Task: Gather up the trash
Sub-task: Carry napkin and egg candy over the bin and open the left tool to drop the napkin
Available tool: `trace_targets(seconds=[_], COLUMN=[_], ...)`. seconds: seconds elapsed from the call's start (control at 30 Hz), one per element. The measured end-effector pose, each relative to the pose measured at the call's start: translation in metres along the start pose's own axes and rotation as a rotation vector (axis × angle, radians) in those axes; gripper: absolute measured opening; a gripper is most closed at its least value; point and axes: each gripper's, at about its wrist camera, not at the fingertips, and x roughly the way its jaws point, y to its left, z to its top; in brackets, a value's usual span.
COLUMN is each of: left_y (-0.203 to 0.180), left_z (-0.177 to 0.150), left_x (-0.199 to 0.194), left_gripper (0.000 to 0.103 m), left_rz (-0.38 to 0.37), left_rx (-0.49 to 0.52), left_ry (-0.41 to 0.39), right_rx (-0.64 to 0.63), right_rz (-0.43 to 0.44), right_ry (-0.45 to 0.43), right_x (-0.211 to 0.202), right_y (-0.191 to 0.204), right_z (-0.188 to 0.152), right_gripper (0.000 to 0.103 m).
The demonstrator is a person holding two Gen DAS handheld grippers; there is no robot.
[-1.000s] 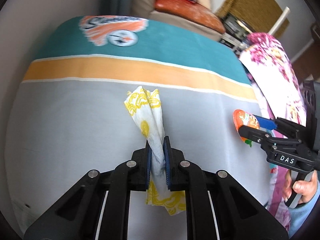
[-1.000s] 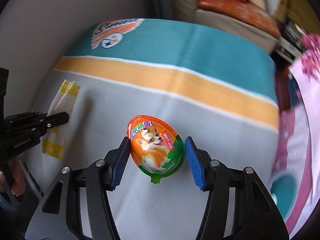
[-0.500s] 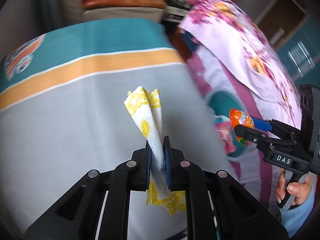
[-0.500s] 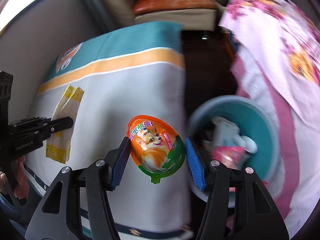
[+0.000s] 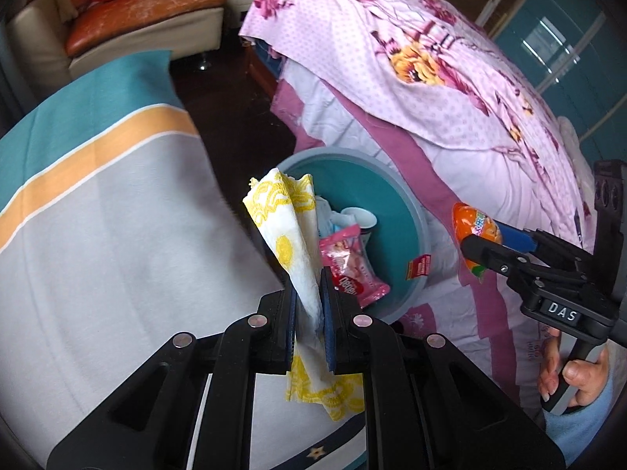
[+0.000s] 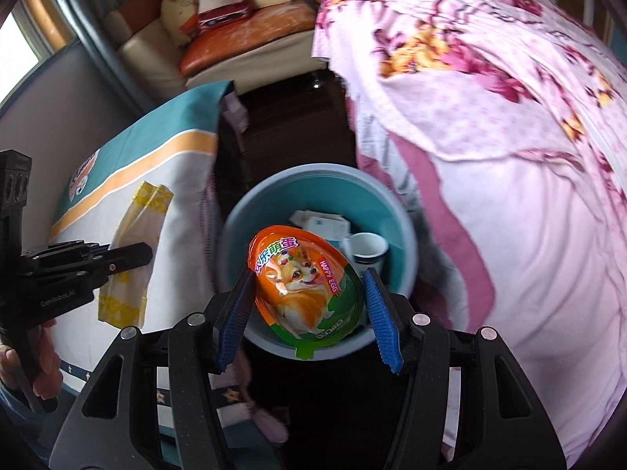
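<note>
My left gripper (image 5: 308, 293) is shut on a white napkin with yellow print (image 5: 290, 231), held upright at the left edge of a teal trash bin (image 5: 407, 211). My right gripper (image 6: 307, 293) is shut on an orange egg-shaped toy pack with a corgi picture (image 6: 307, 286), held over the bin (image 6: 243, 211). The bin holds a pink snack wrapper (image 5: 348, 266), a white cup (image 6: 366, 248) and a white packet (image 6: 319, 223). The right gripper (image 5: 480, 243) with the egg shows at right in the left wrist view; the left gripper (image 6: 133, 252) with the napkin (image 6: 131, 258) shows at left in the right wrist view.
A bed with a grey, orange and teal cover (image 5: 98, 211) lies to the left of the bin. A bed with pink floral bedding (image 5: 450, 78) lies to the right. A dark floor gap (image 6: 282, 125) runs between them. A sofa with orange cushions (image 6: 243, 35) stands at the back.
Both grippers have swung right from over the striped bed to the teal bin, each still holding its item. The bin and its contents now sit under the grippers.
</note>
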Motion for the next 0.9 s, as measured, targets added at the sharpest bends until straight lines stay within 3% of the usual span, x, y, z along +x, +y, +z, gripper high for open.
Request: trace_targets(seconds=[0.3, 0.9], left_y=[-0.021, -0.03], left_z=[0.013, 0.028], left_x=[0.031, 0.058], left_gripper=[0.012, 0.012], left_rz=[0.01, 0.013], left_rx=[0.033, 0.02], left_ry=[0.038, 0.043], right_rx=[0.032, 0.01], right_rz=[-0.004, -0.017], right_ry=[-0.01, 0.015], right_x=[0.003, 0.02], right_y=[-0.025, -0.032], right_z=[0.007, 0.026], right_gripper=[0.054, 0.054])
